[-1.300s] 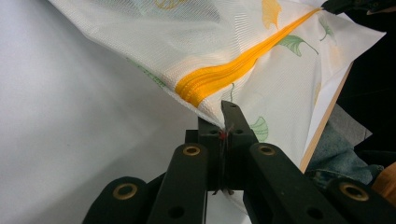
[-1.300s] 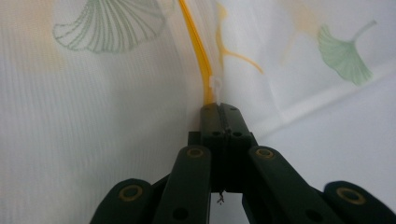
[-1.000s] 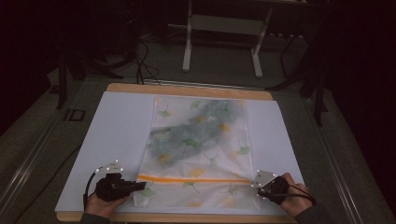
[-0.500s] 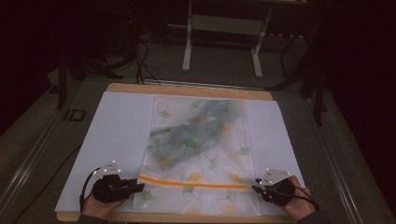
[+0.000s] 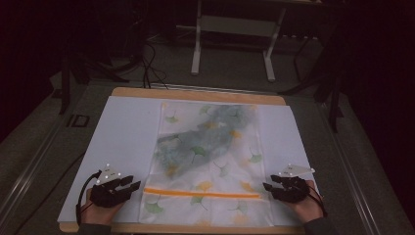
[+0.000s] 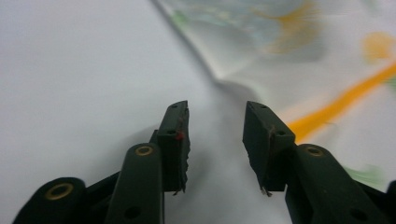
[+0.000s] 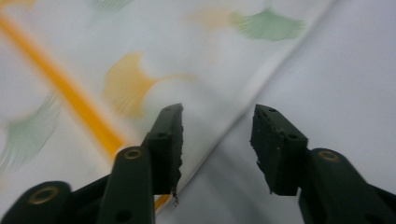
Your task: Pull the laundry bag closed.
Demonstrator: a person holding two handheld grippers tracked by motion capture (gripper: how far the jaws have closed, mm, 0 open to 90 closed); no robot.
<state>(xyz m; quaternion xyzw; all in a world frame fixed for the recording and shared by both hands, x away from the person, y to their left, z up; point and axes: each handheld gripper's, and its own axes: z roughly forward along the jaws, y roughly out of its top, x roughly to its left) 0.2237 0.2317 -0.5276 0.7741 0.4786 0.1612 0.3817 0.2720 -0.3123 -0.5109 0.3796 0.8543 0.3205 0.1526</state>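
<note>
Release step, by my reading: left gripper [image 5: 131, 185] jaws just opening, nothing between them; cloth [image 5: 210, 161] flat on the white sheet [image 5: 122, 132]; right gripper [image 5: 268, 186] likewise spread, straddling cloth's edge; next, pull both hands clear.

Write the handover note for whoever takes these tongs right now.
Left tongs: open, jaws just been opening, nothing between them, beside the cloth's left edge.
Right tongs: open, also just been opening, at the cloth's right edge, nothing gripped.
Ginkgo-print cloth: lies flat on the white mat, orange stripe across its near end.
Done: the near end is laid down and let go.
Left: probably the next fold or smoothing; check before regripping.
</note>
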